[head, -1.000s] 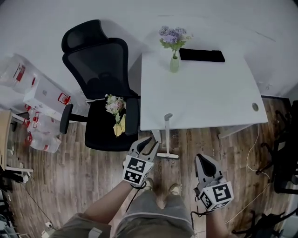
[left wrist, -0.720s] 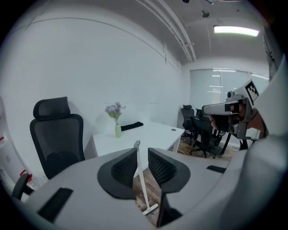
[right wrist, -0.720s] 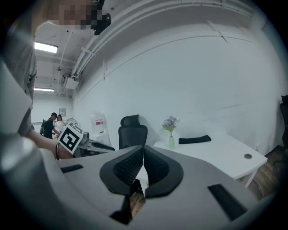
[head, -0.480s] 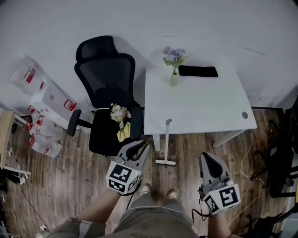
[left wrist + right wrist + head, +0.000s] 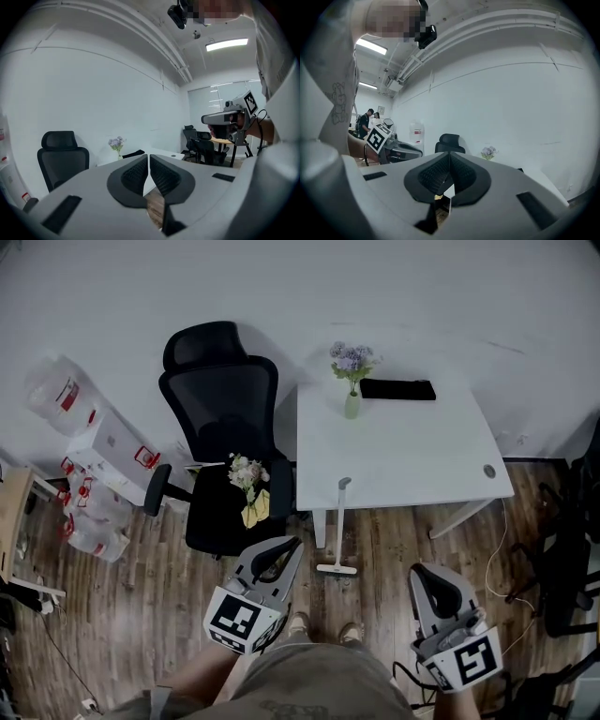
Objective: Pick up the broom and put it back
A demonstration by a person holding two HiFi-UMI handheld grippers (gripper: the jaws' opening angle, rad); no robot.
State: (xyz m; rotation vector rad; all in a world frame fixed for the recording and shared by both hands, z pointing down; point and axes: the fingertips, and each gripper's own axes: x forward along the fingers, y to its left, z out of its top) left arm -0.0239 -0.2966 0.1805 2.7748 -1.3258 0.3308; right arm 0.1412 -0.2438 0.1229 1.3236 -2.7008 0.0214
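Note:
The broom stands upright against the front edge of the white table. Its handle top rests at the table rim and its flat head sits on the wooden floor. My left gripper is held left of the broom head and apart from it. Its jaws are closing, almost together, with nothing between them. My right gripper hangs to the broom's right, shut and empty. In both gripper views the broom is hidden behind the jaws.
A black office chair with a bouquet on its seat stands left of the table. A vase of flowers and a black flat thing sit on the table. Boxes and water bottles lie at left, dark chairs at right.
Both grippers have risen and drawn back from the broom head, lower in the head view. The left jaws went from open to almost together. The broom stayed put.

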